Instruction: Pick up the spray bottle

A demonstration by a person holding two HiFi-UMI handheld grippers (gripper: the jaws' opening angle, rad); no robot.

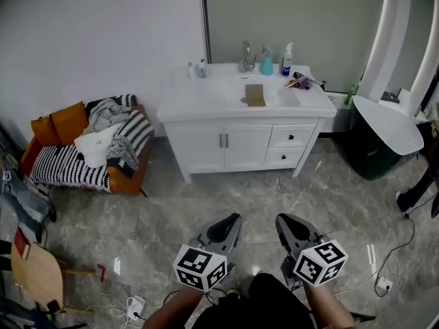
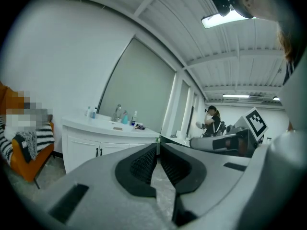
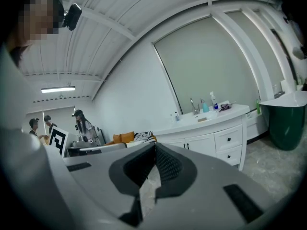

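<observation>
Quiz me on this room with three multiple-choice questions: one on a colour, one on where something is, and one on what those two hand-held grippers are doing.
1. What colour is the sofa? A green; B white; C orange.
2. Where is the white spray bottle? A on the sofa; B on the vanity, right of the faucet; C on the floor.
3. How are the left gripper and right gripper? A both shut, empty; B both open; C one holding a bottle.

Answers:
1 C: its frame and cushions show orange.
2 B: it stands at the back of the countertop.
3 A: each gripper view shows the jaws together with nothing between them.
</observation>
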